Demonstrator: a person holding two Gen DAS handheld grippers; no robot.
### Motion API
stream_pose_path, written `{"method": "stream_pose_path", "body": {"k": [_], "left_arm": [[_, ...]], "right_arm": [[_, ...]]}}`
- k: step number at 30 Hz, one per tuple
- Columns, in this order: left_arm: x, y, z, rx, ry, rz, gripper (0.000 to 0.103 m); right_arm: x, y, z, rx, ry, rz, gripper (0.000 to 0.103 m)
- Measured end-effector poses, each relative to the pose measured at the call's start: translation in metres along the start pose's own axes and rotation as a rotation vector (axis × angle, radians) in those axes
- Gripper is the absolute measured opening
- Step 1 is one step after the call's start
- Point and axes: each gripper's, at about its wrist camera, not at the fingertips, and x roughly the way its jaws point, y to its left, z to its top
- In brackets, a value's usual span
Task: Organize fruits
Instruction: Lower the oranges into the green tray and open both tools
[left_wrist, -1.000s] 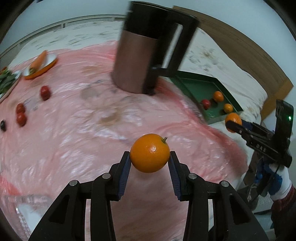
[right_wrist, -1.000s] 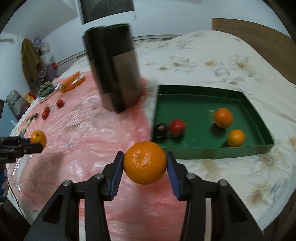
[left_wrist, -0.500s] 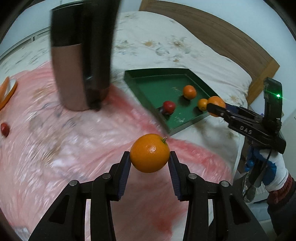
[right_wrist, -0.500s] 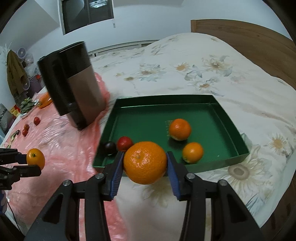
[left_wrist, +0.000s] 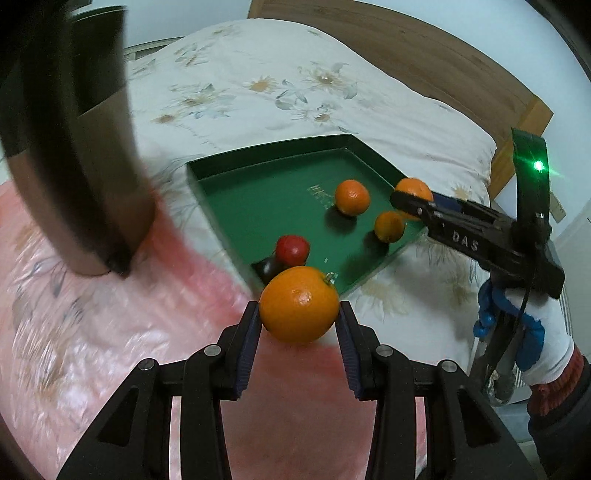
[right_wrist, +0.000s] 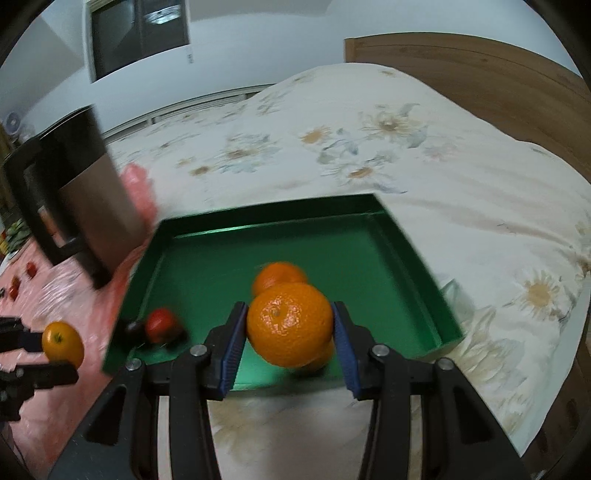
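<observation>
My left gripper (left_wrist: 298, 325) is shut on a small orange (left_wrist: 299, 304) over the pink sheet, just short of the green tray's (left_wrist: 258, 173) near corner. My right gripper (right_wrist: 290, 332) is shut on a larger orange (right_wrist: 290, 323) above the tray's (right_wrist: 413, 251) front edge. Inside the tray lie two oranges (left_wrist: 352, 196) (left_wrist: 389, 226), a red fruit (left_wrist: 292, 250) and a dark fruit (left_wrist: 269, 268). The right gripper (left_wrist: 410, 201) with its orange shows in the left wrist view; the left one (right_wrist: 55, 350) with its orange shows at the left edge of the right wrist view.
A tall black and steel jug (left_wrist: 70, 147) (right_wrist: 74, 199) stands on the pink plastic sheet (left_wrist: 74, 332) left of the tray. A flowered bedspread (right_wrist: 369, 147) lies beyond, with a wooden headboard (left_wrist: 424, 62) behind. Small red fruits (right_wrist: 22, 280) sit far left. A gloved hand (left_wrist: 532, 339) holds the right gripper.
Both grippers have travelled from over the pink sheet toward the green tray, each keeping its orange. The jug has slid to the left in both views and the tray looms closer.
</observation>
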Motion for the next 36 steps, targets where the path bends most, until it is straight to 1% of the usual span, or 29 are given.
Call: {"method": "stream_pose_path", "body": {"k": [4,8,12,16,20,23,29,32,33,34,35,36], "left_arm": [[0.02,-0.014,0.014,0.031,0.004,0.001,0.036],[0.04,-0.032,0.024,0.085,0.013,0.02,0.036],[0.06,-0.042,0.029,0.107,0.029,0.031,0.036],[0.073,-0.042,0.03,0.108,0.043,0.046,0.036],[0.081,-0.038,0.03,0.095,0.055,0.047,0.036],[0.082,-0.036,0.029,0.086,0.056,0.042,0.036],[0.078,-0.04,0.027,0.104,0.045,0.075,0.036],[0.075,-0.038,0.027,0.097,0.047,0.079,0.037],[0.074,-0.038,0.027,0.095,0.048,0.081,0.037],[0.073,-0.039,0.027,0.094,0.049,0.082,0.037],[0.071,-0.039,0.026,0.095,0.047,0.083,0.041],[0.067,-0.04,0.027,0.099,0.038,0.087,0.047]], "right_arm": [[0.014,-0.016,0.012,-0.002,-0.003,-0.05,0.082],[0.031,-0.031,0.016,-0.005,0.016,-0.092,0.082],[0.048,-0.048,0.014,0.045,0.037,-0.116,0.082],[0.059,-0.061,0.003,0.099,0.058,-0.127,0.082],[0.065,-0.067,-0.005,0.127,0.065,-0.123,0.082],[0.065,-0.065,-0.005,0.121,0.064,-0.131,0.082],[0.063,-0.064,-0.006,0.129,0.059,-0.15,0.083],[0.06,-0.066,-0.006,0.144,0.055,-0.15,0.084],[0.059,-0.067,-0.007,0.145,0.056,-0.15,0.085],[0.058,-0.066,-0.006,0.145,0.055,-0.15,0.092],[0.057,-0.066,-0.006,0.146,0.051,-0.148,0.103],[0.054,-0.065,-0.005,0.146,0.042,-0.152,0.103]]}}
